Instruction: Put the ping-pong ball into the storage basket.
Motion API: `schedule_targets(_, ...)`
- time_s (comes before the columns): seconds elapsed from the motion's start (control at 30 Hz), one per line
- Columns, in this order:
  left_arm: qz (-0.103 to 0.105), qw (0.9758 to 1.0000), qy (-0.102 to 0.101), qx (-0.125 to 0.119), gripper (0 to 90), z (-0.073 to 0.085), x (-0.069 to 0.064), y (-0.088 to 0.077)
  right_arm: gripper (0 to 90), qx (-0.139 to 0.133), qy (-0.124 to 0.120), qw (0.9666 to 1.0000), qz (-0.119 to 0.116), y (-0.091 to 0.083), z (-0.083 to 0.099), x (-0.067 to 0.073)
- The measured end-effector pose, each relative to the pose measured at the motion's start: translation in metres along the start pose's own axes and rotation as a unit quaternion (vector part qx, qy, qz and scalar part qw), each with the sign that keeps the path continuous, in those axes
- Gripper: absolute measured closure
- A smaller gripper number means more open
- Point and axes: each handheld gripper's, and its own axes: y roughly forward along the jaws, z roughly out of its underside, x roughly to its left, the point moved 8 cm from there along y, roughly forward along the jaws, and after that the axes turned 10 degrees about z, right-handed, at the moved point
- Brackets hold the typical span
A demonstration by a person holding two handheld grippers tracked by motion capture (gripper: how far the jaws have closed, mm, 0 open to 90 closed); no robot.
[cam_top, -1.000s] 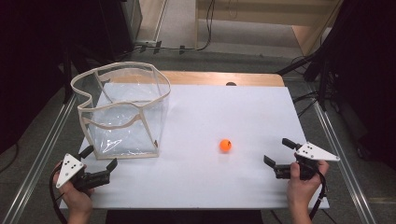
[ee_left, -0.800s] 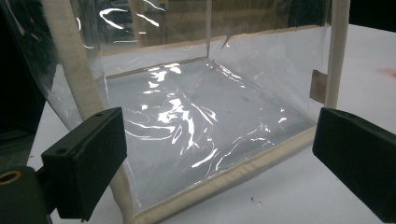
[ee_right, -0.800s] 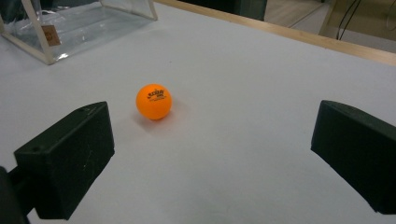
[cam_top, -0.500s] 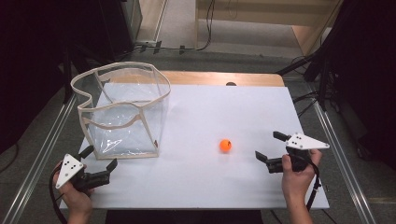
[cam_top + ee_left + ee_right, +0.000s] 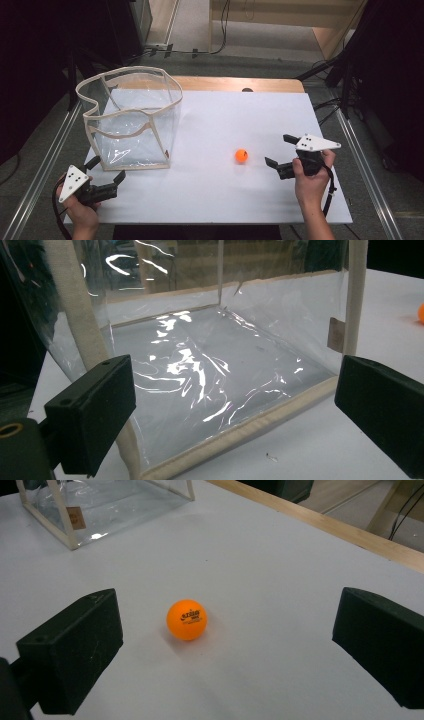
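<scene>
An orange ball (image 5: 241, 155) (image 5: 186, 619) rests on the white table (image 5: 225, 120), right of centre. My right gripper (image 5: 280, 150) (image 5: 225, 655) stands open a short way to the ball's right, pointing at it, with nothing between its jaws. A clear plastic bag-box with cream edging (image 5: 131, 120) (image 5: 215, 355) stands open-topped at the left. My left gripper (image 5: 106, 169) (image 5: 235, 420) is open near the table's front left corner, facing the box's near bottom edge. The ball (image 5: 421, 313) peeks in at the far right of the left gripper view.
A wooden strip (image 5: 235, 84) runs along the table's far edge. Metal rails (image 5: 365, 170) flank both sides of the table. The floor and cables lie beyond the far end. Bare white surface lies between the box and the ball.
My right gripper has moved left and forward toward the ball, staying open. The left gripper, box and ball have not moved.
</scene>
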Motion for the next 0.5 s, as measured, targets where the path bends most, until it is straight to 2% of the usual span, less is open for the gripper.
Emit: schedule_targets(0.5, 0.0, 1.0, 0.003, -0.005, 3.6, -0.001, 0.0, -0.001, 0.0, 0.026, -0.031, 0.9989, -0.025, 0.022, -0.019, 0.011)
